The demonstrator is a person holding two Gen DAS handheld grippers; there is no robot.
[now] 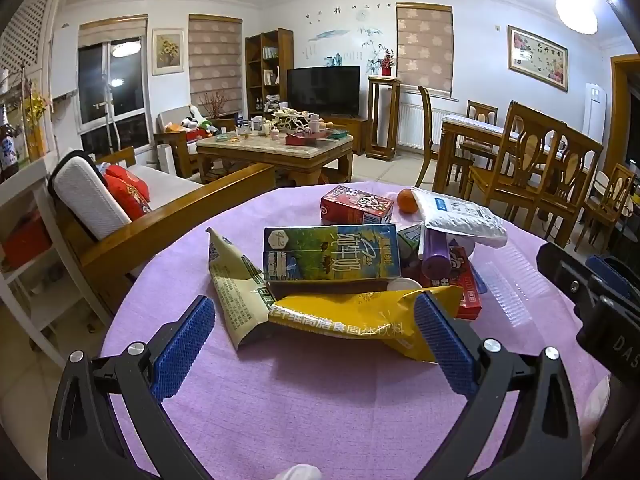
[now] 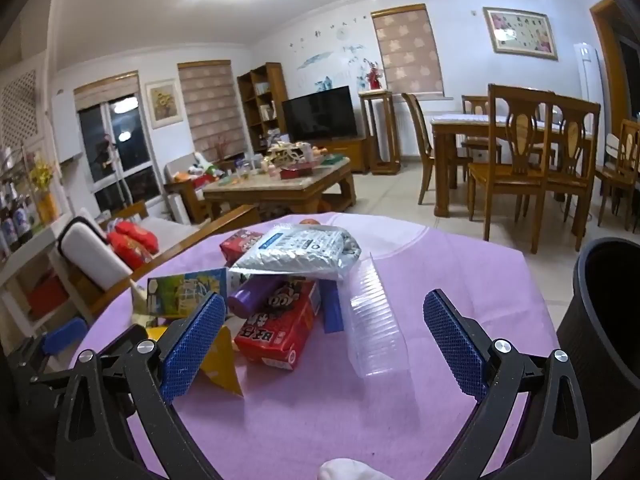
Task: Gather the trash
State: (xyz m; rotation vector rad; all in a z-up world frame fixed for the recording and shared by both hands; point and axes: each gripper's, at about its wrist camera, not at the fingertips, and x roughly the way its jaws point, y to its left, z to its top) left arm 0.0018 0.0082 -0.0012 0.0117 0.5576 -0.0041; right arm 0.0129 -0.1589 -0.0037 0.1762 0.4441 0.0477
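I see both my left gripper (image 1: 316,344) and right gripper (image 2: 324,344) spread wide and holding nothing above the purple tablecloth (image 1: 320,408). The trash pile (image 1: 360,264) sits mid-table just ahead, the dark bin (image 2: 608,320) off the table's right edge.

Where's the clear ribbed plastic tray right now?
Right wrist view: the clear ribbed plastic tray lies on the purple tablecloth, just right of the red carton.

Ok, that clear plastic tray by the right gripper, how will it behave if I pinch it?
The clear plastic tray looks thin and ribbed, so it probably flexes or crackles under the pads. Likely very light and empty. Its smooth walls may slip, so grip across a rim.
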